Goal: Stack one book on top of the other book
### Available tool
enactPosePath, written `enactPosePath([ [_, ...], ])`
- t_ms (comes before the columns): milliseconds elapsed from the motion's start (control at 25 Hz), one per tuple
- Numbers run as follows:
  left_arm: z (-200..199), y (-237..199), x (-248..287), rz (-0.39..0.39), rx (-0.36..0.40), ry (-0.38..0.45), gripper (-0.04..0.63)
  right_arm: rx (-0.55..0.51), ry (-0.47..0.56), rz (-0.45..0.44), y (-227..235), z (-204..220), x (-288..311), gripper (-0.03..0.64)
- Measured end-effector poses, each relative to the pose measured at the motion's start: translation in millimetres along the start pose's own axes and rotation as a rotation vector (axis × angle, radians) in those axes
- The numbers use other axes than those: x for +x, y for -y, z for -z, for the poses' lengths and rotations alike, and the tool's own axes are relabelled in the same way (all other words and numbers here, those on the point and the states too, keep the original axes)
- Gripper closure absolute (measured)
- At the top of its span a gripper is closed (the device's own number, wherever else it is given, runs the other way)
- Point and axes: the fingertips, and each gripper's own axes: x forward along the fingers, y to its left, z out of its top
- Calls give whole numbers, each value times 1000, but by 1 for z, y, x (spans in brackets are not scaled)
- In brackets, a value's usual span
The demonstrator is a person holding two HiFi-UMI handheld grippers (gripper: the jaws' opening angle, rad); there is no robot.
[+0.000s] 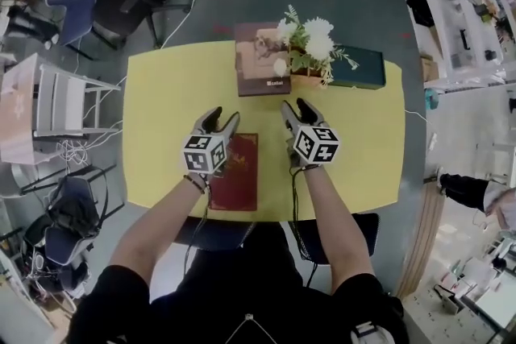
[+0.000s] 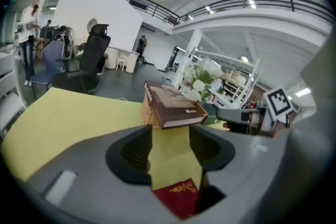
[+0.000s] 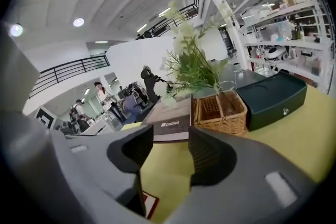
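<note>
I read "callas" in white print on the brown book (image 3: 170, 118), near its cover's edge. Gold lettering on the red book (image 2: 178, 196): too small to read.

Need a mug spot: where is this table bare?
Bare: yellow table's left side, beside the red book and brown book; near right corner, in front of the dark green box. Crowded: far edge around the flower basket.

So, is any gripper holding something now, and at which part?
Nothing is held. The left gripper and the right gripper are both open and empty; the red book lies flat on the table.
</note>
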Motion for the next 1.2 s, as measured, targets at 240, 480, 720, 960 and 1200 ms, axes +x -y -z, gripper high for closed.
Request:
enactPosePath([
  [240,-23,-14,48,-6,-7,31,351,49,6,0,27,-13,44,397],
  [480,-35,-23,87,3,-17,31,350,53,-23,-33,29,-15,80,392],
  [720,-29,-22,101,18,-56,21,352,47,-65,-39,21,-5,91,391],
  [960,-32,-14,102,16,-13,50,377,36,-62,-10,20,-4,86,399],
  [1200,-28,-10,80,22,31,64,379,23,-36,0,3,3,70,400],
])
